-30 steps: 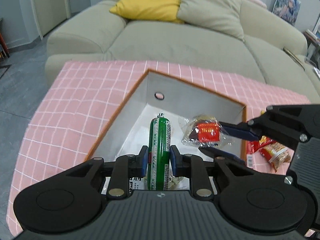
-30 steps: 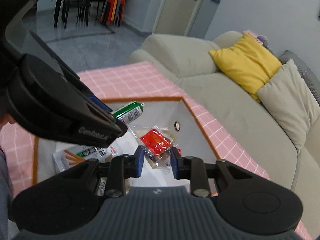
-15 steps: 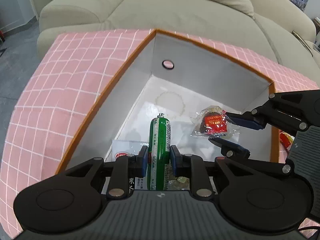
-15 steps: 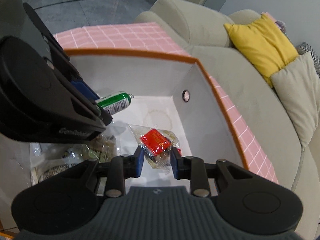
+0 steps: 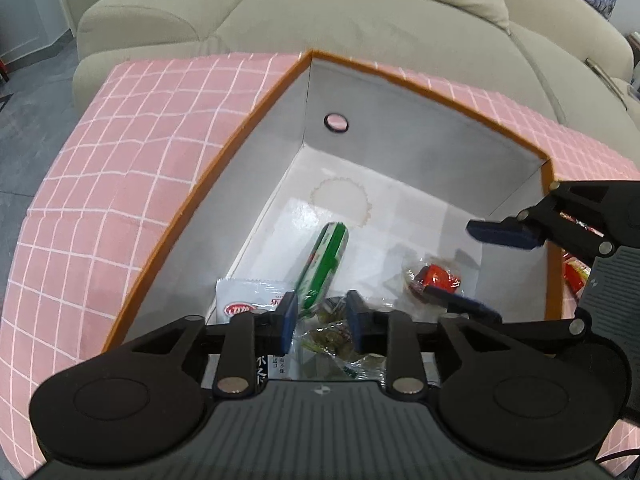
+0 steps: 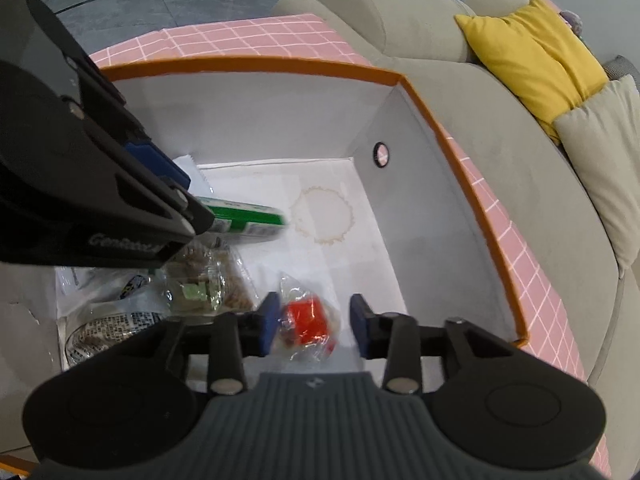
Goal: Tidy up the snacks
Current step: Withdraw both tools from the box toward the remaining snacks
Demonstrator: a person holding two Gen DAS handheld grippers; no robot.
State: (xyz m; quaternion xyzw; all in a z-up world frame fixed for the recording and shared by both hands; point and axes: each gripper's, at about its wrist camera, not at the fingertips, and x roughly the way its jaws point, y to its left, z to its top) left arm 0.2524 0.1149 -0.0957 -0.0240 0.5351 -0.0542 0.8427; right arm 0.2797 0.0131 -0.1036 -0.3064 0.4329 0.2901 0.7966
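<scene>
Both grippers reach down into an orange-rimmed box (image 5: 256, 108) with white walls. My left gripper (image 5: 322, 320) has its jaws opening, and the green sausage stick (image 5: 326, 266) lies tilted on the box floor, free of the pads. It shows blurred in the right wrist view as the green sausage stick (image 6: 244, 220). My right gripper (image 6: 314, 322) is opening too. The clear packet with a red snack (image 6: 306, 320) lies loose between its pads, also visible as the red snack packet (image 5: 436, 278) beside the right fingers (image 5: 500, 234).
A white sachet (image 5: 250, 300), a clear bag of brownish snacks (image 6: 200, 280) and a dark-patterned packet (image 6: 108, 328) lie on the box floor. The box stands on a pink checked cloth (image 5: 120, 184). More red packets (image 5: 576, 276) lie outside it on the right. A beige sofa (image 5: 360, 20) stands behind.
Both grippers sank into the box, then opened. The green stick fell from upright in the left jaws onto the floor. The red packet dropped from the right pads.
</scene>
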